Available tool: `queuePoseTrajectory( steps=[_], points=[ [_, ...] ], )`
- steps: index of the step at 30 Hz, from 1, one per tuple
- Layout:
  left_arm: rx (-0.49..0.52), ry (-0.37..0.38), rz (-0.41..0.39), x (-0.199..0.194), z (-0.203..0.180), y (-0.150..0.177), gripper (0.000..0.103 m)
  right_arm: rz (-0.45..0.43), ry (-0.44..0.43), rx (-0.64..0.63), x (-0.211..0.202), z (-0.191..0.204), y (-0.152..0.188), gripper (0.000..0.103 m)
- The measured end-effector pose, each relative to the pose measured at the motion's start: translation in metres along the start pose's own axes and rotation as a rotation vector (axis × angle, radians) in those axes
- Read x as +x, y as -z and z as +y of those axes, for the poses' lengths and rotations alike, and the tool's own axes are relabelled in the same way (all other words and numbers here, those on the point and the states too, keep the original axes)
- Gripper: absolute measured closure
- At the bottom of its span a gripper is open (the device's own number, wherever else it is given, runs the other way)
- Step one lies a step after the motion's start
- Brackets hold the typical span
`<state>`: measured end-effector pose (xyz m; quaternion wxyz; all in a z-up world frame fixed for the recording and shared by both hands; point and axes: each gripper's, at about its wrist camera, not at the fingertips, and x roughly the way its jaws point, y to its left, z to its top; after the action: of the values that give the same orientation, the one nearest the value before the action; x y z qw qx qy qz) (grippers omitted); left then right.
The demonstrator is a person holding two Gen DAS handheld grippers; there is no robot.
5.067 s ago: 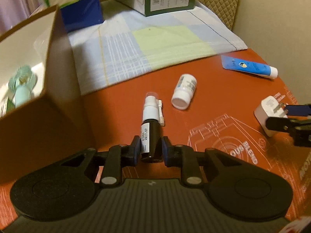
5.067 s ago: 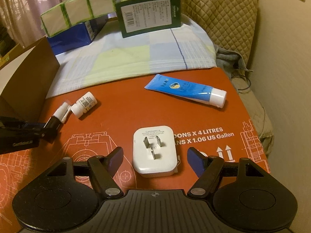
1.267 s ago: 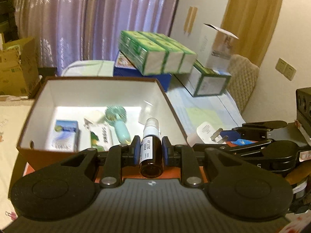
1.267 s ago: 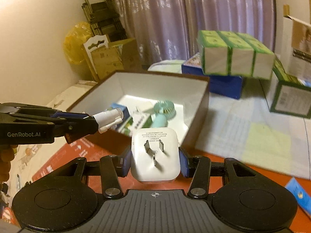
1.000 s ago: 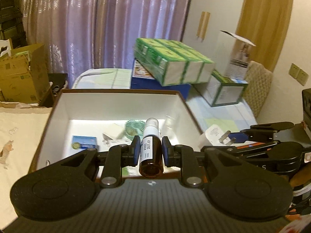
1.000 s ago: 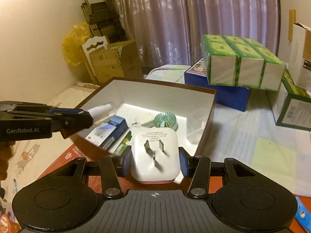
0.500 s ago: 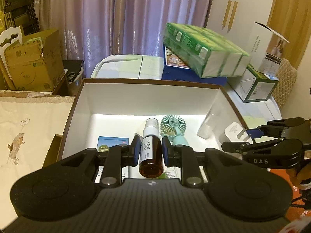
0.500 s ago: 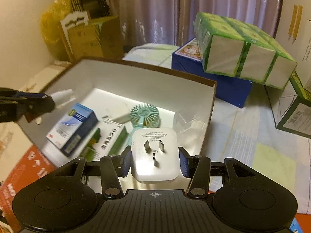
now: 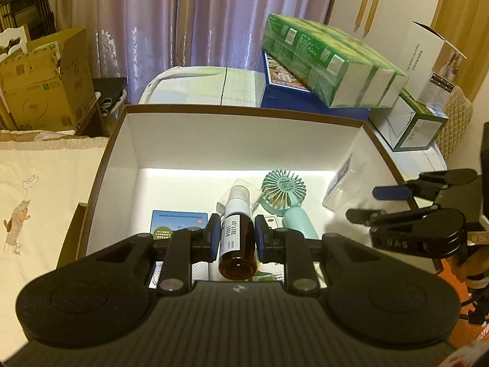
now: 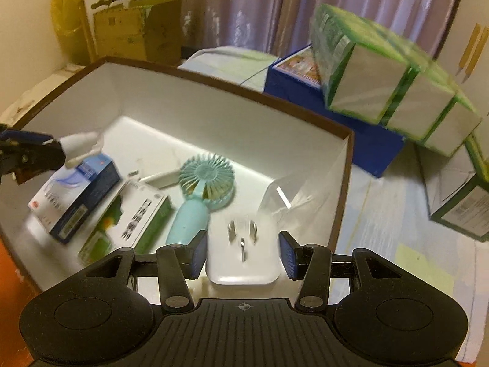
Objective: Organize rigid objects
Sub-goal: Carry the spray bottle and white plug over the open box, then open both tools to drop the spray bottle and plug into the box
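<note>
My left gripper is shut on a brown spray bottle with a white nozzle, held over the brown box with a white inside. It also shows in the right wrist view at the left. My right gripper is open over the box's right part; in the left wrist view it is empty. The white plug adapter sits blurred between the spread fingers, with a gap on each side.
The box holds a teal hand fan, a blue-white carton, a green-white carton and a clear plastic piece. Green tissue packs on a blue box stand behind. Cardboard boxes stand at left.
My right gripper has opened and the plug adapter has come free between its fingers. Both grippers have moved further over the box. The left gripper still holds the bottle.
</note>
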<state>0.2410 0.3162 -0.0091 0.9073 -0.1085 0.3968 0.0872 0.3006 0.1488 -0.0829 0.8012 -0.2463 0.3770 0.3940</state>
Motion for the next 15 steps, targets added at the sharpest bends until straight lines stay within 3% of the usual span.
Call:
queuePoseTrajectory(
  steps=[11, 15],
  points=[
    [-0.013, -0.023, 0.016, 0.013, 0.000, 0.000, 0.084, -0.022, -0.031, 0.048, -0.007, -0.010, 0.000, 0.057],
    [-0.033, -0.030, 0.029, 0.015, 0.001, 0.001, 0.065, -0.021, -0.051, 0.072, -0.012, -0.011, 0.000, 0.057]
  ],
)
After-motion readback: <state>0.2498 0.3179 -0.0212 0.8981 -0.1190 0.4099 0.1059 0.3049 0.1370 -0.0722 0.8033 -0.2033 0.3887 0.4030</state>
